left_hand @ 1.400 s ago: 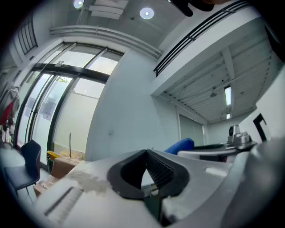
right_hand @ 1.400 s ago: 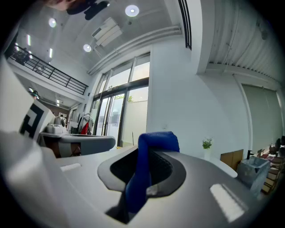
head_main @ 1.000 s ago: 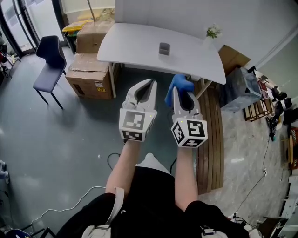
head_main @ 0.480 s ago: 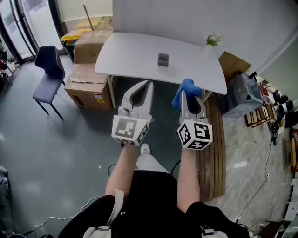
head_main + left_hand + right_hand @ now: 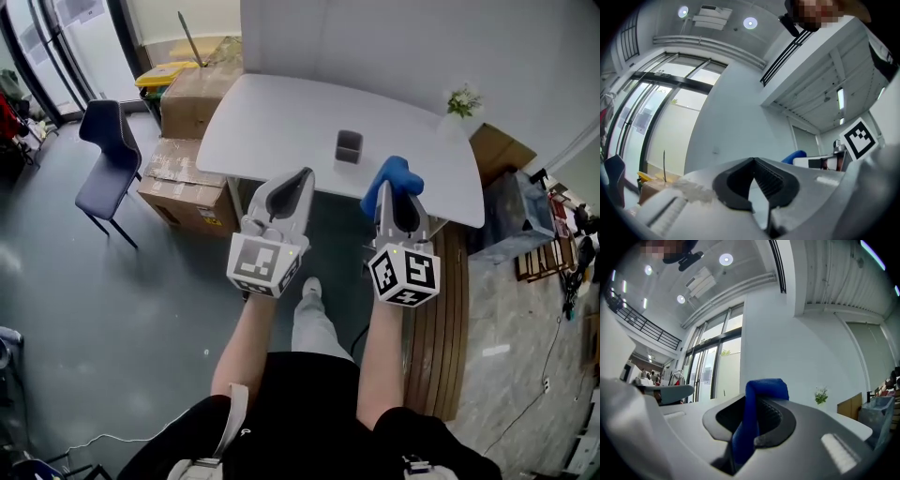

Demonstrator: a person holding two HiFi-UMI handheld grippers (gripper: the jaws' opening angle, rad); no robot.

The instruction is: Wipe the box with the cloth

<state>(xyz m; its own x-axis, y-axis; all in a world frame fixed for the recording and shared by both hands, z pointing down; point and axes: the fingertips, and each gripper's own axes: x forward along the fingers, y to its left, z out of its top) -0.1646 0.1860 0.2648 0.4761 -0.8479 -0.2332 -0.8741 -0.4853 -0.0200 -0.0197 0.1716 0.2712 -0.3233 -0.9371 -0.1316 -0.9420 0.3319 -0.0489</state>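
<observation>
In the head view the person holds both grippers out in front, side by side and level, above a grey floor and a little short of a white rounded table (image 5: 272, 112). A small grey open-topped box (image 5: 349, 147) stands on this table near its front edge, well apart from both grippers, and only the head view shows it. The left gripper (image 5: 306, 174) is empty: the left gripper view shows its black ribbed jaws meeting at the tips with nothing between them. The right gripper (image 5: 395, 192) is closed on a soft blue cloth (image 5: 390, 172). From above, the cloth is only a small bunch at the tips. The right gripper view shows more: a folded strip is pinched between the two pads, and it rises past the tips and bends over. The left gripper view also catches this cloth at its right side, next to the marker cube of the right gripper. A small green plant (image 5: 462, 100) stands at the far right corner of the table. To the left of the table, on the floor, are brown cardboard cartons (image 5: 187, 183) and a dark blue chair (image 5: 108, 155); neither gripper view shows them clearly.
</observation>
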